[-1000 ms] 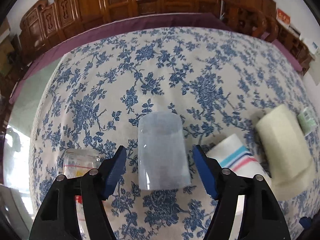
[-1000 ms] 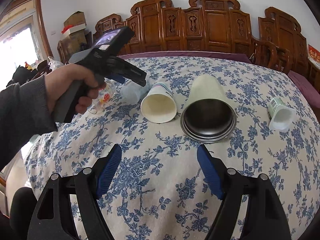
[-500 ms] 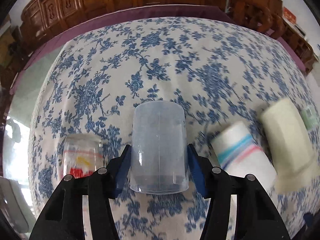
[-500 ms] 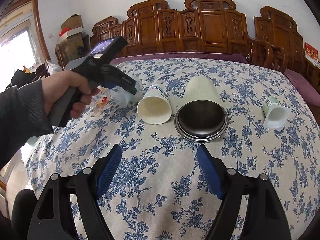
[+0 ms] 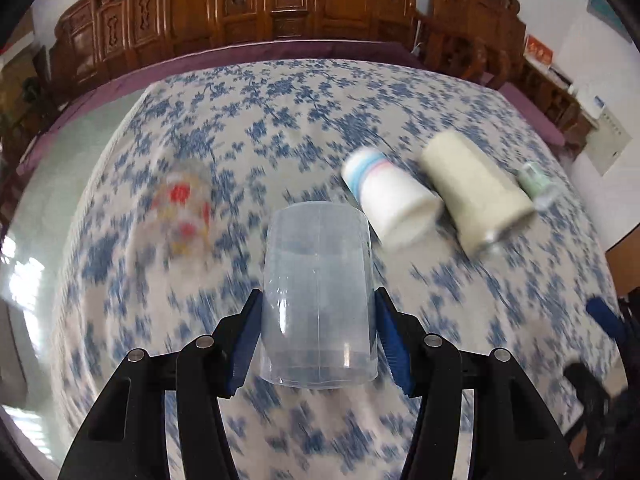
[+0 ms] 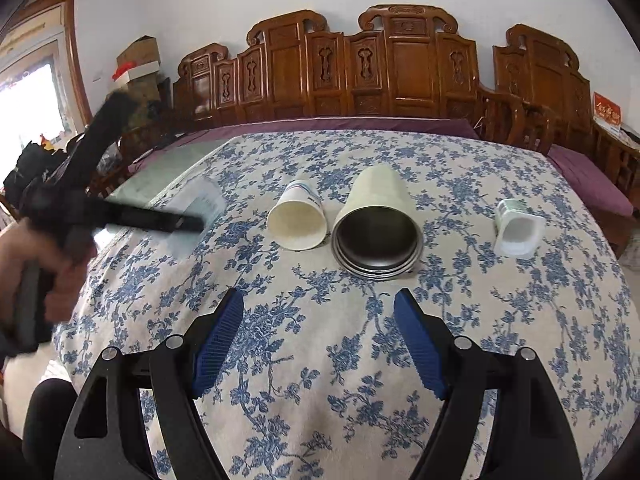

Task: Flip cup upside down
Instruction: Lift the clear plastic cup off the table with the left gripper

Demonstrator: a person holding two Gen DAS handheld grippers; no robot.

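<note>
daylight from left window [image 6: 24,92] | left wrist view motion-blurred | right wrist view sharp | fisheye-bent edges

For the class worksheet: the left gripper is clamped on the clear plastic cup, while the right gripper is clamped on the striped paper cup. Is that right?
Not quite. The left gripper does clamp the clear plastic cup, but the right gripper holds nothing: in the right wrist view its jaws stand apart over bare tablecloth, and the striped paper cup lies on its side well beyond them.
</note>
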